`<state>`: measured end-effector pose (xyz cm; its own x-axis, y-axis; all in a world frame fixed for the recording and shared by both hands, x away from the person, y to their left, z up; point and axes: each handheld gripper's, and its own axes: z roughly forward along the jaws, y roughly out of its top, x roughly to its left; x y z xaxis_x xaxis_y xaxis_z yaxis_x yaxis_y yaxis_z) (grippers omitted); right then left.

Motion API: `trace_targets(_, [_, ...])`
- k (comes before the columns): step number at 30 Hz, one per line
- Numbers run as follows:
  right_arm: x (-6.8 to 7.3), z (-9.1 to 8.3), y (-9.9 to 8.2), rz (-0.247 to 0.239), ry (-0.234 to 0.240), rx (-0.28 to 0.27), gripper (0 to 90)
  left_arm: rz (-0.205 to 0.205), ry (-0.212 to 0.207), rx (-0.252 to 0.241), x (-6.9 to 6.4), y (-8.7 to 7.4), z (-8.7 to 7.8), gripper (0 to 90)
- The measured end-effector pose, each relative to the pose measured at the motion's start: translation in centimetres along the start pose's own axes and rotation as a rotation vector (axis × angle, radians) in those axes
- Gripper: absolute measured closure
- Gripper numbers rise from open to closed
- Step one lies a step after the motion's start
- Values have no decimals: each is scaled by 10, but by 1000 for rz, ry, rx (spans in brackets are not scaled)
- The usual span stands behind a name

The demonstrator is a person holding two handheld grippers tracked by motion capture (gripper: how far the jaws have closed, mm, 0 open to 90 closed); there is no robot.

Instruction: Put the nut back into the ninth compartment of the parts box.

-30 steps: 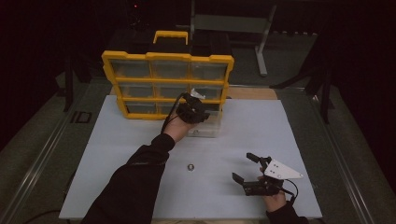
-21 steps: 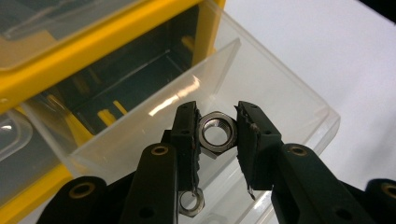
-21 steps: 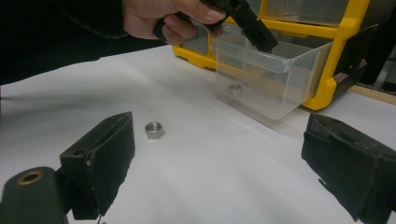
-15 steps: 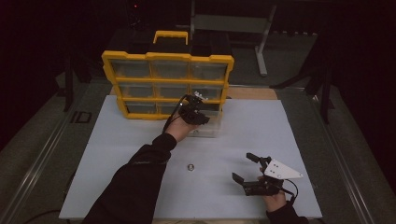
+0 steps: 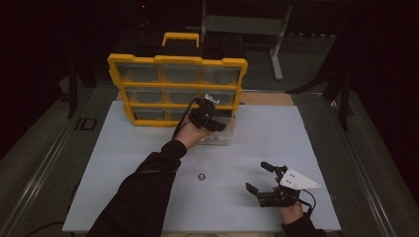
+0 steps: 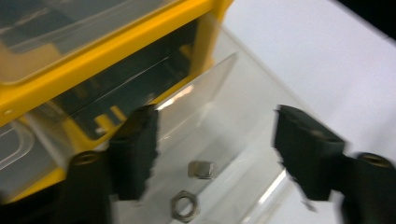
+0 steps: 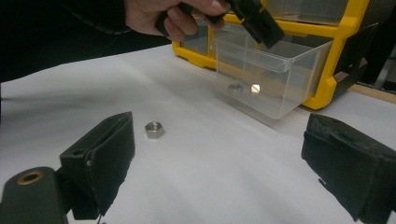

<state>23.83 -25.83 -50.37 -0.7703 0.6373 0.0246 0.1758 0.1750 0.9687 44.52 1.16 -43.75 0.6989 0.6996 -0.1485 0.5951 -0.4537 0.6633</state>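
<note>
**Left gripper lets go over the pulled-out drawer**

Left gripper (image 5: 213, 120) hangs just above the clear drawer (image 5: 220, 137), which stands pulled out at the foot of the yellow organizer (image 5: 178, 89). Its jaws have just been opening, and nothing is between them now: in the left gripper view they stand apart with only the drawer floor below. On that floor lie a hex nut (image 6: 184, 205) and a square nut (image 6: 201, 169), close together. My reading is that the piece it carried has been dropped in, so one delivery looks done.

Right gripper (image 5: 266, 181) sits well in front of the drawer, near the table's front edge, jaws spread and empty.

Counted:
- Two small metal pieces in the drawer, seen also through its wall in the right gripper view, one dull (image 7: 235, 87) and one glinting (image 7: 255, 88).
- One loose nut (image 5: 201, 176) on the white table (image 5: 296, 128), in front of the drawer and between the two grippers.
- One drawer pulled out; the organizer shows three rows of three compartments.
- Two grippers, both open-jawed.

That loose nut is likely the next thing to fetch.
</note>
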Motion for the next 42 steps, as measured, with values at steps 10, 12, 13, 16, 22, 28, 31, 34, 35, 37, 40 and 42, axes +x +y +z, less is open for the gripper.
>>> trace_targets(10, [0, 0, 0, -2, -3, -1, 98, 37, -24, -23, -5, -2, -19, 64])
trace_targets(12, [0, 0, 0, -4, -3, 1, 98, 40, -31, -31, -4, -3, -25, 59])
trace_targets(13, [1, 0, 0, -3, -2, 1, 98, 40, -26, -38, -4, -4, -27, 57])
trace_targets(16, [1, 0, 0, -2, -3, 1, 99, 50, -39, -47, -4, -7, -34, 50])
trace_targets(22, [1, 0, 0, -4, -4, 2, 98, 71, -63, -58, -4, -17, -45, 43])
trace_targets(28, [1, 0, 1, -5, -1, 0, 99, 96, -82, -69, -8, -27, -56, 43])
trace_targets(31, [1, 0, 1, -5, 3, -3, 98, 106, -86, -76, -10, -32, -62, 44])
trace_targets(34, [2, 0, 1, -5, 3, -5, 98, 106, -101, -89, -12, -39, -67, 44])
trace_targets(35, [2, 0, 1, -6, 3, -6, 98, 112, -102, -86, -13, -41, -68, 44])
trace_targets(37, [2, 0, 1, -6, 3, -5, 98, 126, -100, -88, -15, -46, -71, 44])
trace_targets(40, [2, 0, 1, -7, 1, -3, 98, 134, -103, -90, -17, -54, -76, 44])
trace_targets(42, [2, 0, 1, -8, 2, -2, 99, 135, -108, -92, -18, -56, -77, 44])
